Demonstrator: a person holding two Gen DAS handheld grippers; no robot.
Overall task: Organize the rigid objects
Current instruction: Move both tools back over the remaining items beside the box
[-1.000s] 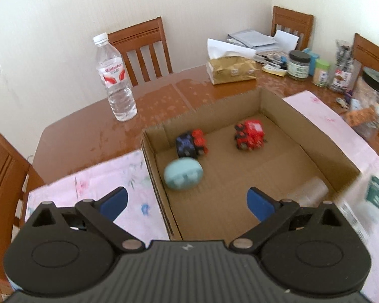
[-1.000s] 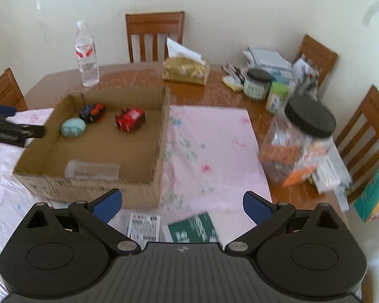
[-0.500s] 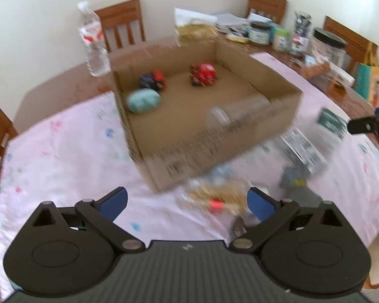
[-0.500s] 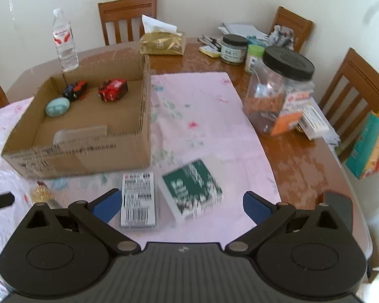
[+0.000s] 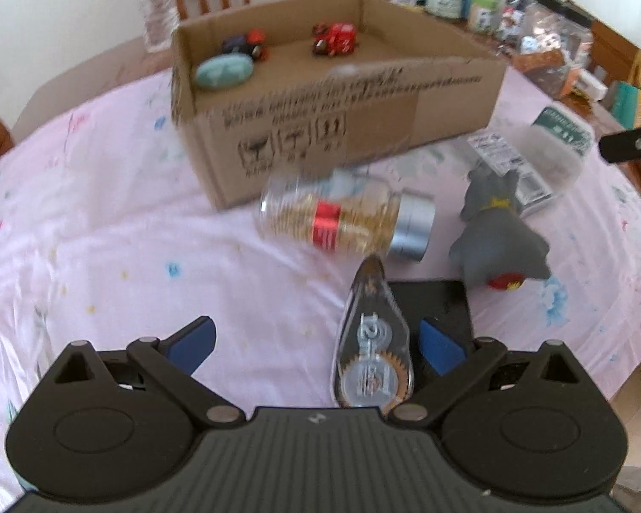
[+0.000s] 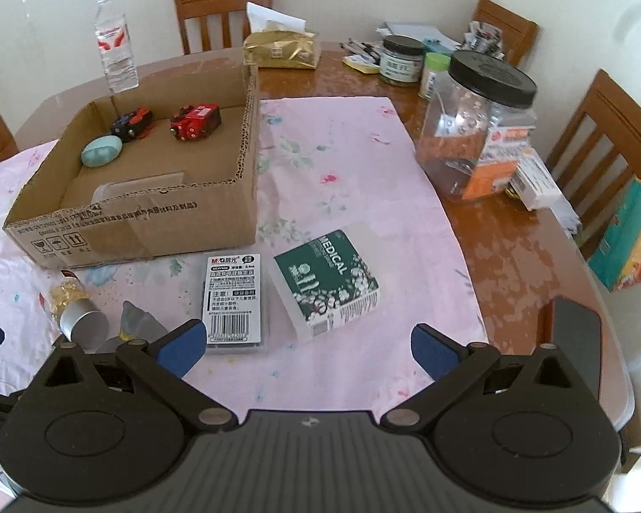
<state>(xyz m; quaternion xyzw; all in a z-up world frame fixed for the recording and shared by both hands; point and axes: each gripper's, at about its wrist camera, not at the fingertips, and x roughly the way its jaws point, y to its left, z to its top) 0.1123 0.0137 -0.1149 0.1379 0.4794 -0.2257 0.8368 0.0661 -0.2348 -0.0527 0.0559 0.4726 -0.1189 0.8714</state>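
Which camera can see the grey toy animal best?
The left wrist view: the grey toy animal lies whole on the pink cloth, though blurry. In the right wrist view, the right gripper mostly hides it.

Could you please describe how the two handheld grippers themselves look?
Both the left gripper and the right gripper share one build: a matte black ribbed plastic body, two round discs, black linkage arms with silver pivot pins, blue finger pads, and a small pale logo centred. No cables or sleeves show.
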